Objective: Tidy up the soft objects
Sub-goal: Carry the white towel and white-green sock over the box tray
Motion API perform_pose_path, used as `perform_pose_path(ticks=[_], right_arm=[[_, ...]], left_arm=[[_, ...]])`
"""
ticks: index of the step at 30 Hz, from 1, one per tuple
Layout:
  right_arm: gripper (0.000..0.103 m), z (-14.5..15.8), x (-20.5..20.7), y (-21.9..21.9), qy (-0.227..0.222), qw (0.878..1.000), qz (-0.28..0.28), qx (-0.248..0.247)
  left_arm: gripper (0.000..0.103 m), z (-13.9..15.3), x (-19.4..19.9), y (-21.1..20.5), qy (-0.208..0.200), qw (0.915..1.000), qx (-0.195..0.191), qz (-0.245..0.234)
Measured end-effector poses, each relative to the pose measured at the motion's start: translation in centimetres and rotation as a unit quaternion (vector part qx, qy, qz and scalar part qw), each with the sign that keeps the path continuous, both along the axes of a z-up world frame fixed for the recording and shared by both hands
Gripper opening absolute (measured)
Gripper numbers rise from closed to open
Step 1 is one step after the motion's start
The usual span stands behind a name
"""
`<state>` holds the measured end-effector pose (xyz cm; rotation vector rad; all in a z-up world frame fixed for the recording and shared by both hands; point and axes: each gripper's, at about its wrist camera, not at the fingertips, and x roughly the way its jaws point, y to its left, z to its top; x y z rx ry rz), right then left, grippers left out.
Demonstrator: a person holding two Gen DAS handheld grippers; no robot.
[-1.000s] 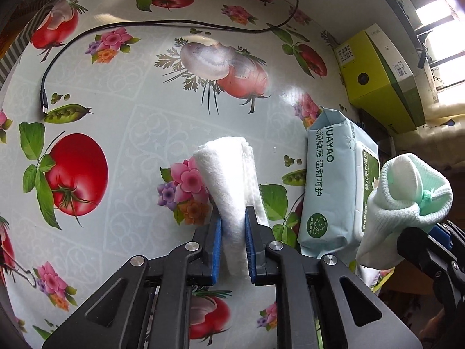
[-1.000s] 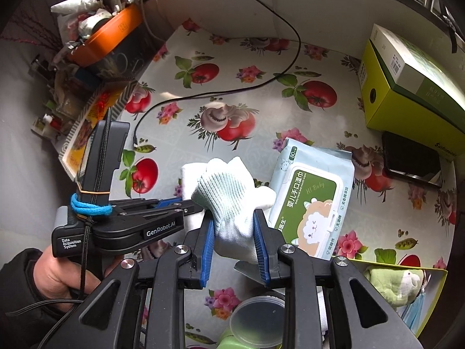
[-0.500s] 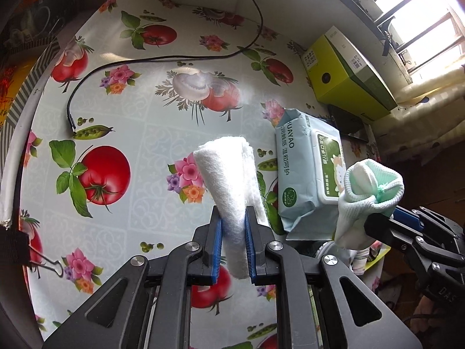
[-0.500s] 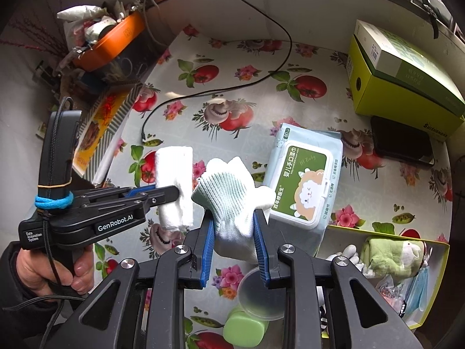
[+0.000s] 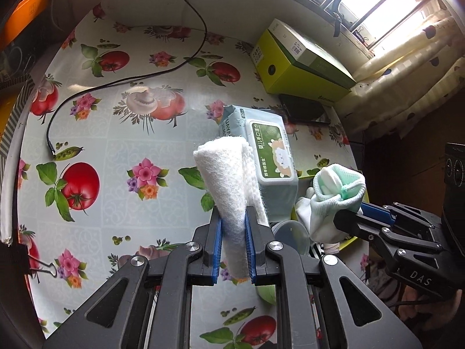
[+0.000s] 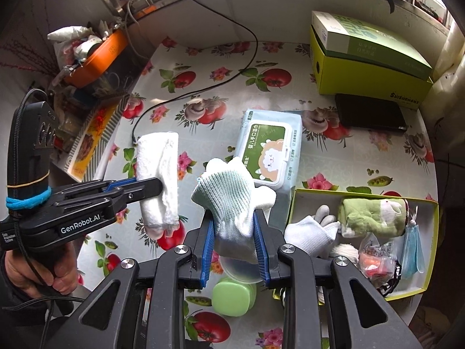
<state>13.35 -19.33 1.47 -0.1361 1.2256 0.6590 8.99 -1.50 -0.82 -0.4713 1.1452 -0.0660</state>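
Currently, your left gripper (image 5: 234, 242) is clamped on the rolled white towel (image 5: 225, 179). Your right gripper (image 6: 234, 245) is clamped on the knit glove (image 6: 232, 196), both above the table (image 6: 348, 157).

The glove (image 6: 232, 200) hides most of the clear lid (image 6: 237, 270). The green cup (image 6: 232, 295) is partly hidden too. The box (image 6: 430, 250) is cut off in the left view.

Bright daylight from the blown-out window (image 5: 377, 8) (upper right), sheen on the glossy tablecloth (image 5: 139, 90), strong fisheye bending, dark vignetted corners, sharp focus.
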Motion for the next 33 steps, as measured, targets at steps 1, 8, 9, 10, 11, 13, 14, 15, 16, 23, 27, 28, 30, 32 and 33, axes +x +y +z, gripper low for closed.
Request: perform_pose_path(ticks=[1,8,9,10,11,13,14,15,16,23,27,28,30,32,33], right_arm=[[0.025,0.0,-0.1,-0.2,0.0,1.0,-0.003,0.0],[0.025,-0.2,-0.2,-1.5,0.005,1.0,-0.016,0.003],[0.025,-0.2,-0.2,-1.5,0.005,1.0,-0.016,0.003],[0.025,-0.1,-0.2,-1.6,0.005,1.0,-0.017,0.004],[0.025,-0.2,-0.2,-1.7,0.005,1.0,-0.018,0.004],[0.025,-0.1,-0.1,-1.9,0.005,1.0,-0.02,0.006],[0.025,-0.1,-0.1,-2.1,0.005,1.0,-0.021,0.007],[0.025,-0.1,0.0,-2.2,0.005,1.0,-0.023,0.007],[0.025,-0.1,0.0,-2.4,0.005,1.0,-0.025,0.008],[0.025,-0.1,0.3,-4.0,0.005,0.999,-0.042,0.013],[0.025,-0.1,0.4,-5.4,0.006,0.998,-0.056,0.015],[0.025,-0.2,0.5,-5.8,0.006,0.998,-0.06,0.016],[0.025,-0.2,0.6,-6.6,0.006,0.997,-0.07,0.016],[0.025,-0.3,0.7,-7.4,0.006,0.997,-0.079,0.016],[0.025,-0.3,0.8,-7.8,0.007,0.996,-0.084,0.016]], left_arm=[[0.015,0.1,0.0,-0.3,-0.001,1.0,0.001,-0.003],[0.015,0.6,0.1,-1.7,-0.003,0.9998,0.003,-0.02],[0.015,0.7,0.1,-1.9,-0.003,0.9998,0.003,-0.021],[0.015,0.7,0.2,-2.0,-0.004,0.9997,0.004,-0.023],[0.015,0.8,0.3,-2.2,-0.004,0.9997,0.005,-0.024],[0.015,0.9,0.3,-2.5,-0.004,0.9996,0.005,-0.027],[0.015,1.0,0.4,-2.6,-0.004,0.9996,0.006,-0.029],[0.015,1.0,0.5,-2.7,-0.003,0.9995,0.007,-0.031],[0.015,1.1,0.5,-2.9,-0.003,0.9994,0.007,-0.033],[0.015,1.4,1.3,-4.5,-0.004,0.9986,0.013,-0.051],[0.015,1.6,2.0,-5.8,-0.005,0.9976,0.017,-0.068],[0.015,1.7,2.2,-6.2,-0.005,0.9972,0.017,-0.073],[0.015,1.8,2.6,-6.9,-0.005,0.9964,0.019,-0.083],[0.015,1.9,3.0,-7.8,-0.006,0.9954,0.021,-0.093],[0.015,1.9,3.3,-8.2,-0.006,0.9948,0.022,-0.099]])
